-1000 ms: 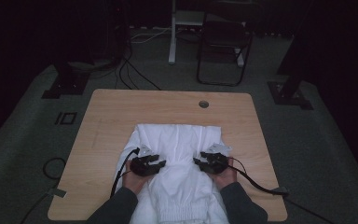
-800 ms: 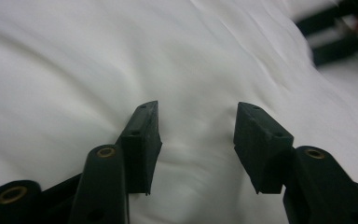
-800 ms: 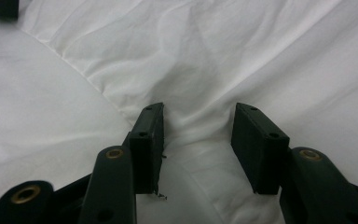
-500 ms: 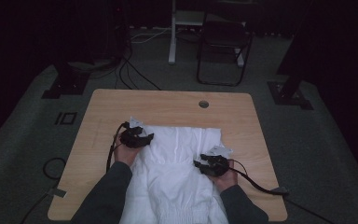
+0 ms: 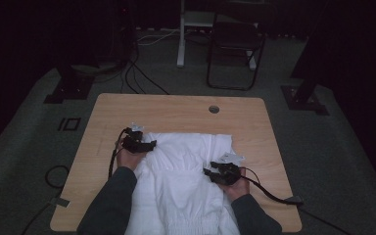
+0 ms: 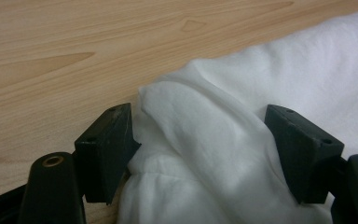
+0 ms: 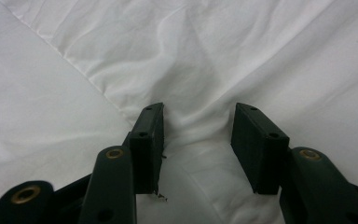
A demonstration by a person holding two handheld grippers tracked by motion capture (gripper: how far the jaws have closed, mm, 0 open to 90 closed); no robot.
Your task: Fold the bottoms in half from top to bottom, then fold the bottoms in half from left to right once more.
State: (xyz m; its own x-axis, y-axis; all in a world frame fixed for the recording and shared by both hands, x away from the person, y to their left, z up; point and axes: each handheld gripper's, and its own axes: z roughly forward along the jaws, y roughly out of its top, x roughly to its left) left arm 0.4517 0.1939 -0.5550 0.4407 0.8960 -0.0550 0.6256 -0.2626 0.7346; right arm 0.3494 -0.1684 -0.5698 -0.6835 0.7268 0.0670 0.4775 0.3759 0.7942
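White cloth, a garment (image 5: 186, 176), lies spread on the wooden table (image 5: 176, 110) in the high view, its long axis running from twelve o'clock to six o'clock and hanging over the near edge. From the table's centre, the left gripper (image 5: 146, 145) sits at about nine o'clock on the garment's upper left corner, and the right gripper (image 5: 214, 171) at about four o'clock on its right side; the left one is nearer that loose corner, so any next spreading pull likely starts there.

Left gripper view: the left gripper (image 6: 200, 140) has just been opening its jaws, which stand wide, with a raised fold of the garment (image 6: 214, 121) between them and slack, not pinched. Bare table (image 6: 74, 51) shows at eleven o'clock.

Right gripper view: the right gripper (image 7: 198, 135) stands half spread on the garment (image 7: 196, 70); creases gather into the gap at twelve o'clock, but I cannot tell whether cloth is gripped.

No brand, label or writing is legible.
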